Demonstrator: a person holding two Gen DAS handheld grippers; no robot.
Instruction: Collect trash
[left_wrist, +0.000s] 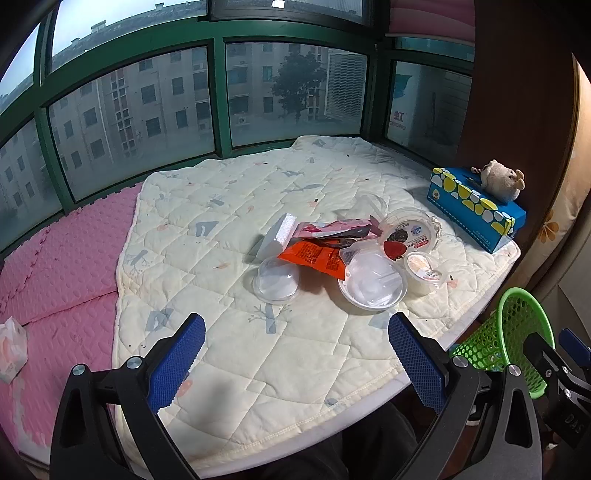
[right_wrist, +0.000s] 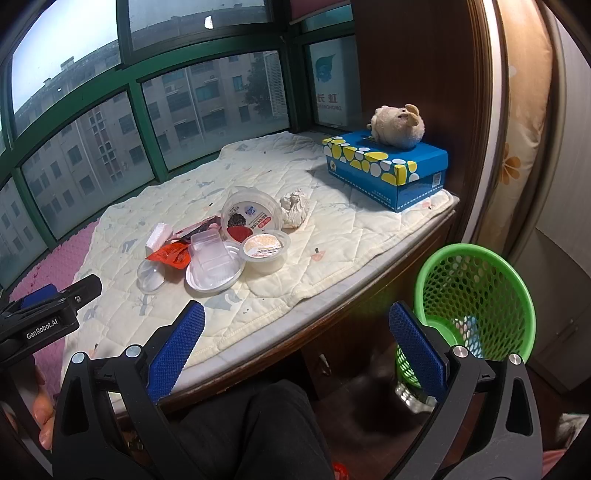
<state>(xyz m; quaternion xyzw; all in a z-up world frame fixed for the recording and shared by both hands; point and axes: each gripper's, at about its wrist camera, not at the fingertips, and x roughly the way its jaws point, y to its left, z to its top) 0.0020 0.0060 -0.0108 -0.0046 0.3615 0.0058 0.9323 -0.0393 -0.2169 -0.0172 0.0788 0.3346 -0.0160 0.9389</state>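
The near part of the quilted pad (left_wrist: 288, 369) is bare, giving open passage up to the trash heap (left_wrist: 343, 251). Left of the heap the pad lies bare too. On the far right a blue tissue box (right_wrist: 388, 168) (a plush toy (right_wrist: 399, 125) sits on it) blocks the corner. The green basket (right_wrist: 476, 295) stands below the pad's right edge, its mouth unobstructed.
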